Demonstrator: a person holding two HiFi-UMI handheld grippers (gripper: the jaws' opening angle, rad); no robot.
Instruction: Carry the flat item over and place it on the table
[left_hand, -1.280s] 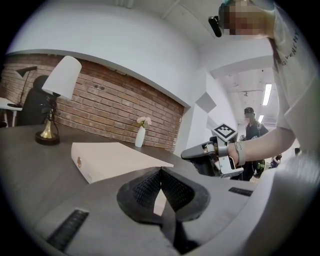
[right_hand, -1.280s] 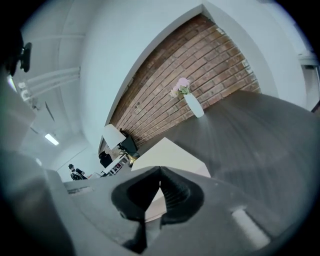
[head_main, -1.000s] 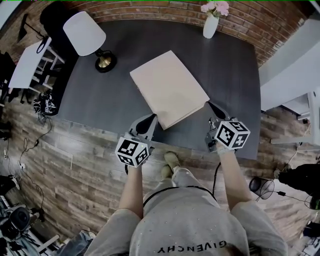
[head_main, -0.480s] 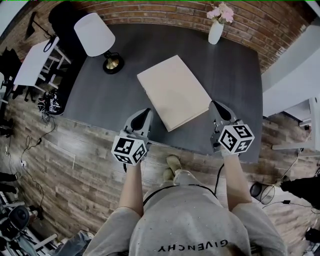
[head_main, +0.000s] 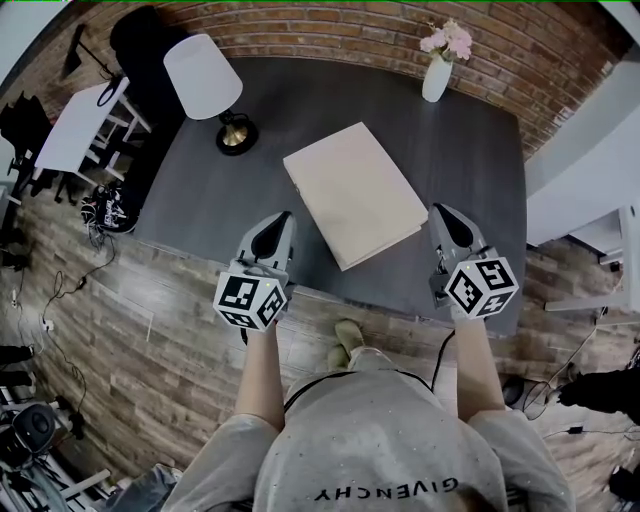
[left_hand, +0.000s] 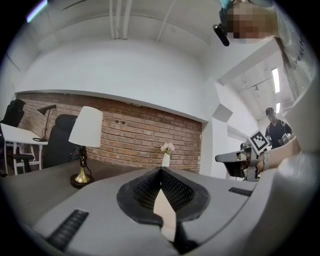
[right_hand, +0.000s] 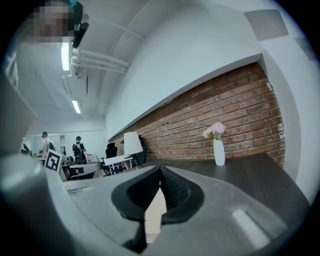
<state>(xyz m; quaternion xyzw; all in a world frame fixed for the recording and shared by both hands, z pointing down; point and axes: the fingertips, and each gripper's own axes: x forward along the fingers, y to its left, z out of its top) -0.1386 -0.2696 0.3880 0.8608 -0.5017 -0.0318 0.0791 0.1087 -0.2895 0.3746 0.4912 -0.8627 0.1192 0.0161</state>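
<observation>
Flat item (head_main: 355, 205) lies flat on dark table (head_main: 470, 150), btwn the 2 grippers, w/ lamp (head_main: 205, 75) and vase (head_main: 436, 78) beyond it. Left gripper (head_main: 286, 216) is just off its near-left edge and right gripper (head_main: 438, 208) just off its right corner; neither touches it. Both have jaws shut, pads meeting at tips in left gripper view (left_hand: 160, 170) and right gripper view (right_hand: 160, 170), not clamped on the item.

Item sits skewed to the table edge: long axis runs far-left to near-right, one corner pointing at the near edge toward the person.

Vs 1 s ago: tips were then at the item's edge and corner. Now both grippers are pulled clear and look bigger in head view, i.e. raised. Item keeps same spot relative to lamp and vase.
</observation>
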